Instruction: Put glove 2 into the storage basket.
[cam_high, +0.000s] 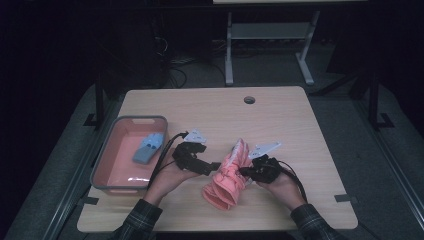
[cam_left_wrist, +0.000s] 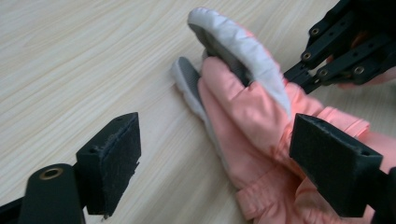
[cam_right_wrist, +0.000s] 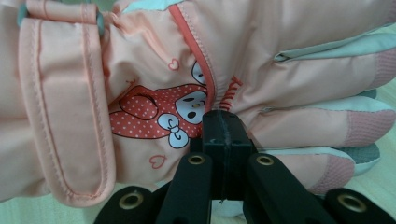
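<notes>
Both jaws at pink glove (cam_high: 227, 176): left pair wide open, right pair pinched shut on it.

Pink padded glove (cam_high: 227, 175) on the table (cam_high: 280, 115), front half, just right of the middle.

The glove (cam_right_wrist: 140, 84) is salmon-pink with a puffy quilted shell, pale grey-white trim along the fingers and darker grey grip patches on the fingertips (cam_left_wrist: 219, 46). Its back carries a cartoon print in red with white dots and a small blue bow, with little heart outlines around it, and a wide strap crosses the wrist. It lies at a slant, cuff toward the table's front edge and fingers pointing toward the far edge, partly raised on its side rather than flat.
</notes>
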